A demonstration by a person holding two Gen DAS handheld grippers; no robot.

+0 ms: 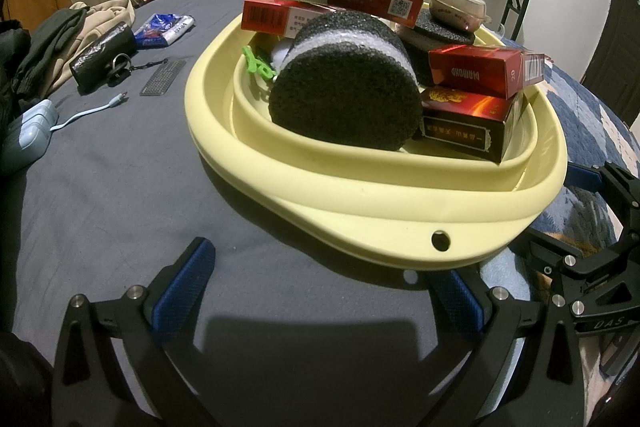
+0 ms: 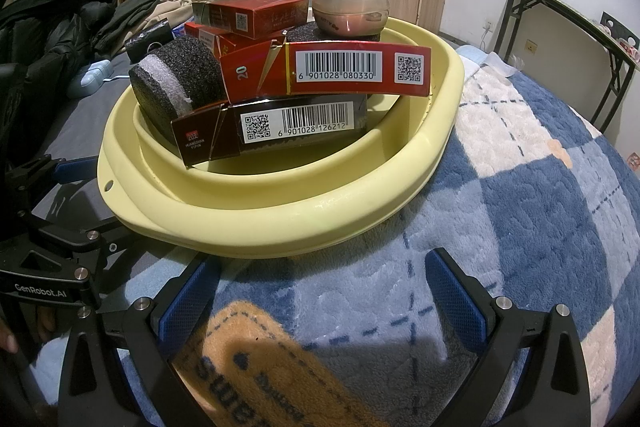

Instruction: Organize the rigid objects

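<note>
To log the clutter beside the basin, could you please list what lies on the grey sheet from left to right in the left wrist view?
Pale blue charger → black pouch → grey mesh strip → yellow basin.

Piled yellow basin (image 1: 360, 195) beyond spread fingers (image 1: 188, 287).

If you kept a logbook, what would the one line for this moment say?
left gripper: jaws open, empty | right gripper: jaws open, empty | yellow basin: piled with cigarette boxes, foam roll, lidded jar on top
</note>
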